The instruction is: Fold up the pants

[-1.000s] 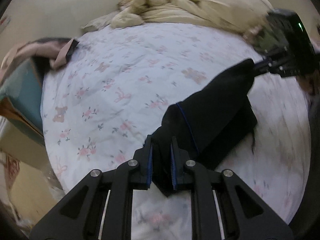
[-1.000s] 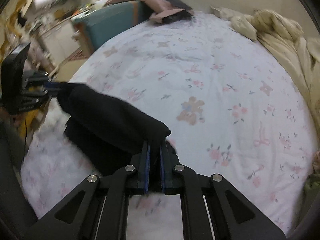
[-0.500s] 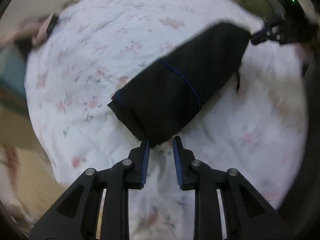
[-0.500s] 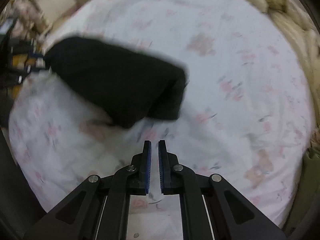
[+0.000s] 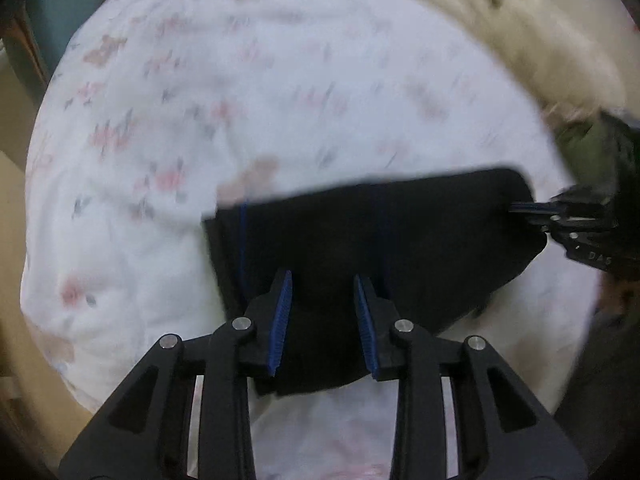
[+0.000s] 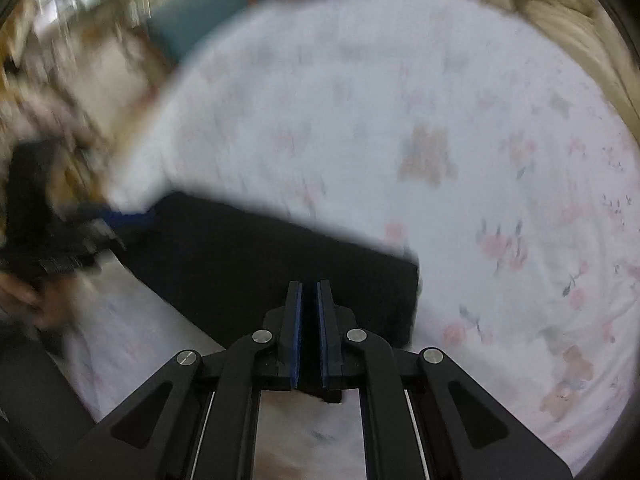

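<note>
The black pants [image 5: 376, 240] lie folded into a compact rectangle on the white floral bedsheet [image 5: 240, 100]; a thin blue seam line shows near their left end. My left gripper [image 5: 323, 278] is open, its jaws spread over the near edge of the pants. My right gripper [image 6: 309, 285] has its jaws almost together over the near edge of the pants [image 6: 272, 264], with a narrow gap; I cannot see cloth pinched between them. In the left wrist view the right gripper [image 5: 520, 208] touches the pants' right end. Both views are motion-blurred.
A crumpled beige blanket [image 5: 500, 28] lies along the far right of the bed. A teal piece of furniture [image 6: 196, 20] and cluttered room stand beyond the bed's left edge. An olive cloth [image 5: 584, 152] sits by the right gripper.
Both grippers let go of the pants and the pants dropped flat on the sheet. The left jaws opened wide. Both cameras swung and now hover over the pants' near edge.
</note>
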{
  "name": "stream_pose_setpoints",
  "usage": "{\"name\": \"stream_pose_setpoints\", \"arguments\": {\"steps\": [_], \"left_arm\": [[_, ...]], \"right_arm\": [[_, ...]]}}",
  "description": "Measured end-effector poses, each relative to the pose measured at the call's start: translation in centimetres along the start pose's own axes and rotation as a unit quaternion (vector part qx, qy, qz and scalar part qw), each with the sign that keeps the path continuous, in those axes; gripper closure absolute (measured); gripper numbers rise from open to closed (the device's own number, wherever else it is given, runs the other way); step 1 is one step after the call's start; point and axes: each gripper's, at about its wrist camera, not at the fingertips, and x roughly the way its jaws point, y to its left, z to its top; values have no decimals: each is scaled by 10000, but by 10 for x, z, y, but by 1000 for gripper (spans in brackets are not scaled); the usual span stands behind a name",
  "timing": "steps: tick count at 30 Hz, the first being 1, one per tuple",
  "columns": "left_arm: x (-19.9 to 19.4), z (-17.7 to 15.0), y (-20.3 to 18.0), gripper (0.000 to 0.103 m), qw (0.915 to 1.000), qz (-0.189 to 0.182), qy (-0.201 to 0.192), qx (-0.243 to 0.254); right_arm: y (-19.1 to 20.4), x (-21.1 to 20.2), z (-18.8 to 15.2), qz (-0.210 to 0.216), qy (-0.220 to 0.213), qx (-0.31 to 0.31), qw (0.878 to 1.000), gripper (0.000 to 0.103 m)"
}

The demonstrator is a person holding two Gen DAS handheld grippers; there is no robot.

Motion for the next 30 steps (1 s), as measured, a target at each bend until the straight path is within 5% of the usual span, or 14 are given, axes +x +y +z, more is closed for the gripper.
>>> {"name": "stream_pose_setpoints", "arguments": {"steps": [4, 8, 10, 11, 13, 15, 20, 23, 25, 26, 30], "left_arm": [[-6, -3, -4, 69, 9998, 45, 32, 168], [-25, 1, 16, 67, 9981, -349, -114, -485], [-37, 4, 31, 46, 9935, -147, -477, -1020], [-41, 4, 36, 23, 9906, 43, -640, -1209], [-40, 2, 48, 15, 9845, 199, -865, -1512], [-23, 4, 52, 15, 9862, -25, -557, -1559], [7, 7, 40, 15, 9914, -343, -126, -1254], [14, -1, 23, 15, 9953, 33, -75, -961], [14, -3, 18, 15, 9962, 46, -78, -870], [14, -3, 18, 19, 9963, 37, -92, -858], [13, 1, 12, 50, 9965, -268, -47, -790]], "right_arm": [[-2, -3, -4, 41, 84, 143, 9999, 101], [-16, -41, -1, 507, -531, 542, 9958, 93], [-29, -56, -1, 672, -864, 831, 9905, 86], [-38, -62, -1, 848, -1037, 1116, 9847, 82], [-49, -61, -2, 981, -1136, 1541, 9766, 26], [-56, -51, 3, 1028, -1114, 1827, 9714, 14], [-56, -5, 6, 817, -351, 1870, 9783, 14], [-44, 23, -3, 500, 38, 1722, 9838, 14], [-37, 21, -4, 331, -102, 1695, 9849, 14], [-34, 18, -2, 393, -188, 1707, 9844, 18], [-20, 17, 2, 672, -266, 1566, 9850, 61]]}}
